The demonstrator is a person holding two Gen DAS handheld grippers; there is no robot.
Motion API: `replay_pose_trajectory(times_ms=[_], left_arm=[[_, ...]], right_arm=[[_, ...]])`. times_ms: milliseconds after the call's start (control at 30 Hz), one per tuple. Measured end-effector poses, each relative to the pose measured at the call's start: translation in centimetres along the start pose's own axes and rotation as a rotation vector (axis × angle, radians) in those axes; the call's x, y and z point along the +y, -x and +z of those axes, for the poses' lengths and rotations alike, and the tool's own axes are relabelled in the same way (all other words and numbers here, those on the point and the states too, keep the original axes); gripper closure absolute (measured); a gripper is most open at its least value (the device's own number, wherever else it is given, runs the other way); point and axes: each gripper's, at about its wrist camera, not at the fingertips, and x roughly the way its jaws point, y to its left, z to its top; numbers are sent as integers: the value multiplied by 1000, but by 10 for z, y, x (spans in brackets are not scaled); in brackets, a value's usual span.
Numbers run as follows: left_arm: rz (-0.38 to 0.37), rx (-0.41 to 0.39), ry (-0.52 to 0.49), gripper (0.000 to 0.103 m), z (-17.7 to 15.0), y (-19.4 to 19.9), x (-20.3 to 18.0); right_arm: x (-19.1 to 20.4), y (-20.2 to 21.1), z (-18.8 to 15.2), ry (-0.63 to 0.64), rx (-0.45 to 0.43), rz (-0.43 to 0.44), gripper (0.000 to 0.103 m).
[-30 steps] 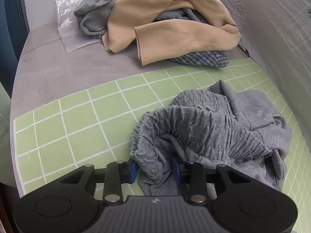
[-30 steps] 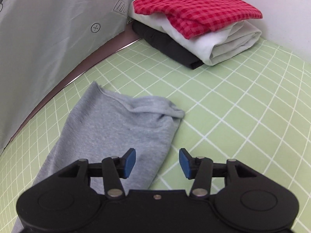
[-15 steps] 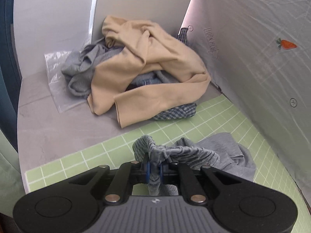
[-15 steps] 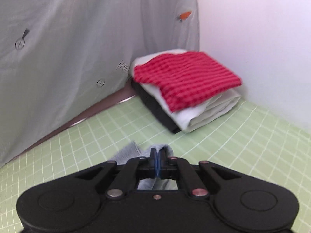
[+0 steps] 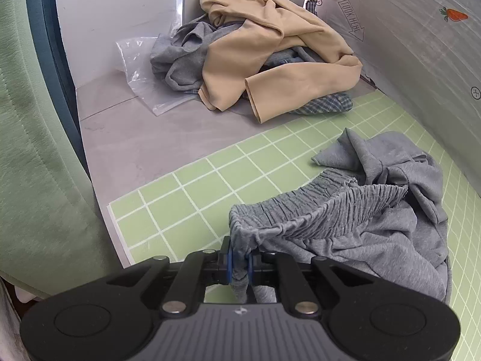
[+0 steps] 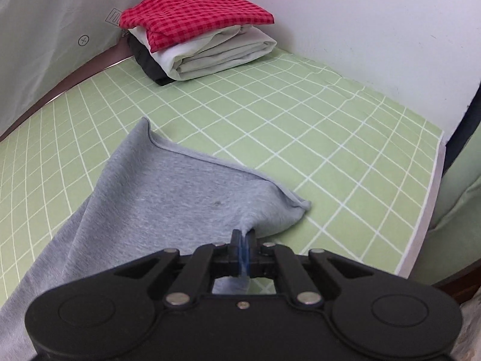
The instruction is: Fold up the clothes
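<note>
Both tools [image 5: 239, 263] [image 6: 244, 248] clamped on grey trousers [image 5: 354, 228] over green mat [image 5: 192, 207].

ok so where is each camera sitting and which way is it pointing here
Left wrist: rides on the left hand-held gripper, looking forward over the green grid mat to the pile of unfolded beige and grey clothes; its jaws are shut on the ribbed waistband of the grey jersey garment.
Right wrist: rides on the right hand-held gripper, facing the stack of folded clothes topped with red gingham in the corner; its jaws pinch a leg end of the grey jersey garment.
Shared: the garment and the mat.
</note>
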Motion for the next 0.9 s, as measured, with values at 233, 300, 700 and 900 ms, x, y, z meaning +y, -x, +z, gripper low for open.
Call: replay_pose_trajectory(times_ms=[233, 300, 700, 900], left_arm=[[-13, -9, -83, 57, -1, 15, -17], [-15, -28, -111, 41, 0, 20, -23], [-108, 19, -348, 27, 24, -21, -71], [-133, 128, -387, 27, 36, -75, -90]], right_arm=[[7, 10, -2, 49, -26, -39, 59], [20, 16, -1, 88, -43, -35, 50], [178, 59, -25, 273, -98, 138, 18], [285, 84, -58, 331, -44, 313, 13]])
